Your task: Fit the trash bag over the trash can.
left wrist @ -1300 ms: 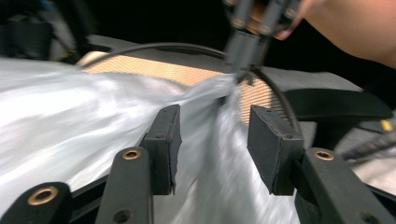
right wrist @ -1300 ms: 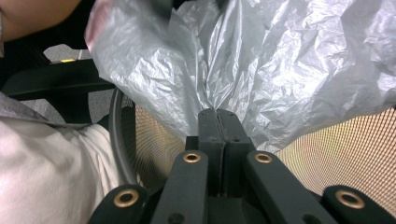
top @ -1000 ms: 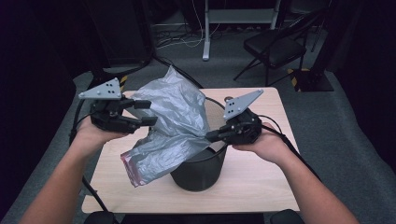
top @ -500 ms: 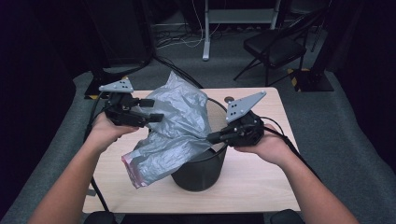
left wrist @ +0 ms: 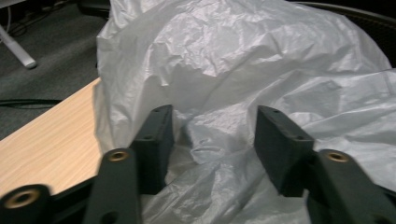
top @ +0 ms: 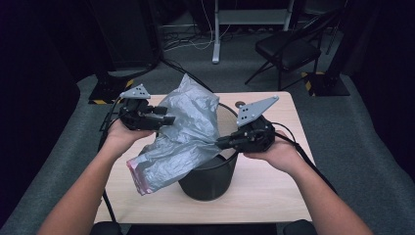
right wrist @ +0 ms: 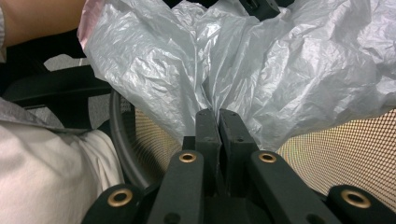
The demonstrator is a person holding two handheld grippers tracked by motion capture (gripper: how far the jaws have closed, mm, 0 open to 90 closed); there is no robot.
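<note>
The grey bag [top: 183,134] hangs crumpled over the black mesh bin [top: 208,176] on the tabletop [top: 274,196], seemingly being fitted as a liner. The right gripper [top: 226,142] is clenched on a fold of it at the rim. The left gripper [top: 166,119] is released with plastic between its jaws, and should next pinch and spread it.

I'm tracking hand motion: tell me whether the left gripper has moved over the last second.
Yes. The left gripper has shifted right, toward the black bin, against the grey bag.
</note>
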